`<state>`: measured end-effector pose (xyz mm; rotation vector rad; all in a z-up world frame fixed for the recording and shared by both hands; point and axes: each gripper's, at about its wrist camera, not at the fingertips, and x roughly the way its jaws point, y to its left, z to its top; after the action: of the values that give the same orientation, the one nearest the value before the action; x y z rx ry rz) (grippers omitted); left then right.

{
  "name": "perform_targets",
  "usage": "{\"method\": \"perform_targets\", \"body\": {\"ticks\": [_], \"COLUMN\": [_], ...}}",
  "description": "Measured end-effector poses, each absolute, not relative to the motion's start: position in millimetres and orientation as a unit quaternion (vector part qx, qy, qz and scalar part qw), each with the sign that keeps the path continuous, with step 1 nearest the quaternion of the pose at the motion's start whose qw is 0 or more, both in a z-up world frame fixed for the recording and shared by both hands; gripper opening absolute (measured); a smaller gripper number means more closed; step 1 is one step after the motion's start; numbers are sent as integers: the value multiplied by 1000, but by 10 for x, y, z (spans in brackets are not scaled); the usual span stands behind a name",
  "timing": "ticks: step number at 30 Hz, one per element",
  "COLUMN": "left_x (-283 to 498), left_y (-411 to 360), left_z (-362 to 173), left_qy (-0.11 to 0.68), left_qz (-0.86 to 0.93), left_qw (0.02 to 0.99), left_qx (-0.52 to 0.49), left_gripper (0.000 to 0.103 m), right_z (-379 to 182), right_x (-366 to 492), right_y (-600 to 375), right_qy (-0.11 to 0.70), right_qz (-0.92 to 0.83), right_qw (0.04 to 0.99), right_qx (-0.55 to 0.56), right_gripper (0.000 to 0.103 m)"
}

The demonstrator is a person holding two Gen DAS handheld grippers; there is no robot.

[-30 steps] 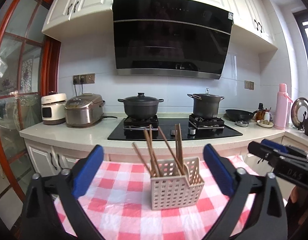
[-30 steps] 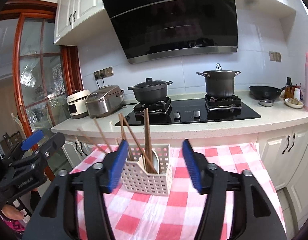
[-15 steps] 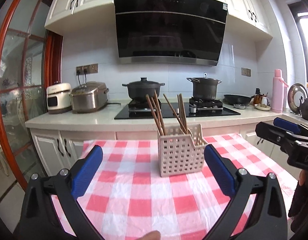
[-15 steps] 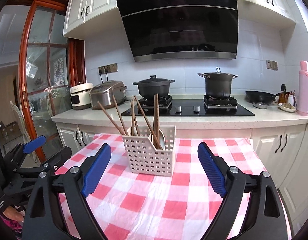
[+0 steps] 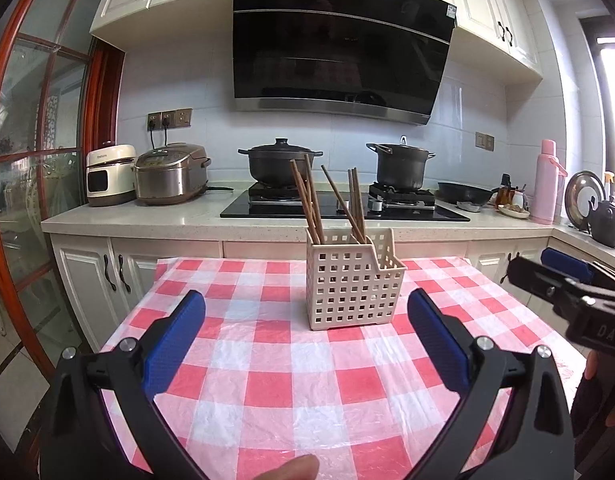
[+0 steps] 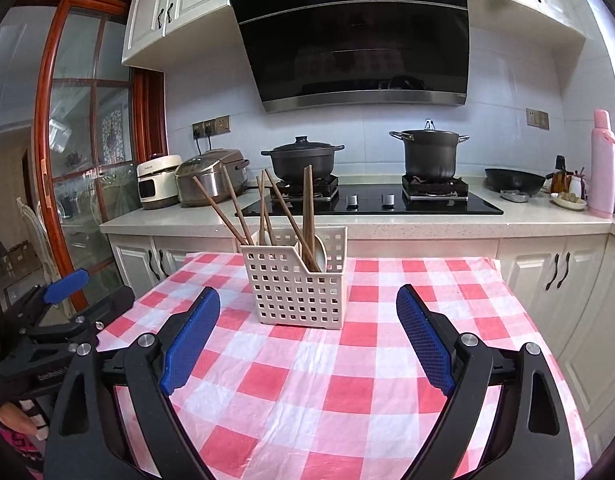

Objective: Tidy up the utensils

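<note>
Checked red-and-white tablecloth [image 5: 267, 392] is filling the foreground in both views, covering the table in front of a pale kitchen counter [image 5: 147, 220] where a black hob [image 6: 371, 204] is carrying two dark pots. Sitting upright on that cloth, towards the far side, is the white perforated caddy [image 5: 353, 288], and it is standing well apart from both tools. Wooden chopsticks [image 5: 311, 200] are leaning every which way out of its compartments, some fanning left, some nearly vertical, and a pale spoon [image 6: 318, 250] is peeking above the rim in the right wrist view. The left gripper [image 5: 307, 344] is hovering low over the cloth with its blue pads spread wide and nothing between them; the right gripper [image 6: 307, 336] is doing the same, jaws apart and empty, lined up roughly on the caddy. No loose utensil is showing on the cloth, so my read is that the sorting is close to finished or a tidy-up of the leaning sticks is what's left. To do that well, one tool should be steadying the light caddy at its wall while the other is pinching a single chopstick high on its shaft, lifting straight, since a sideways tug is likely to tip the whole thing.
</note>
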<state>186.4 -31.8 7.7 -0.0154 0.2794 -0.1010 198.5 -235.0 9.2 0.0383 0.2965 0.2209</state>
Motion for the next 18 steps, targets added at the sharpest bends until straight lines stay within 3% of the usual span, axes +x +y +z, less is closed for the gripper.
{"method": "perform_targets", "body": {"ticks": [18], "left_x": [1815], "left_y": [-299], "left_z": [129], "left_qy": [139], "left_qz": [-48], "left_qw": [989], "left_qx": [-11], "left_gripper": [98], "right_z": [2], "right_x": [1992], "right_y": [-2329], "right_qy": [151], "right_qz": [109], "right_qw": [982], "right_qx": [18], "right_gripper": [84]}}
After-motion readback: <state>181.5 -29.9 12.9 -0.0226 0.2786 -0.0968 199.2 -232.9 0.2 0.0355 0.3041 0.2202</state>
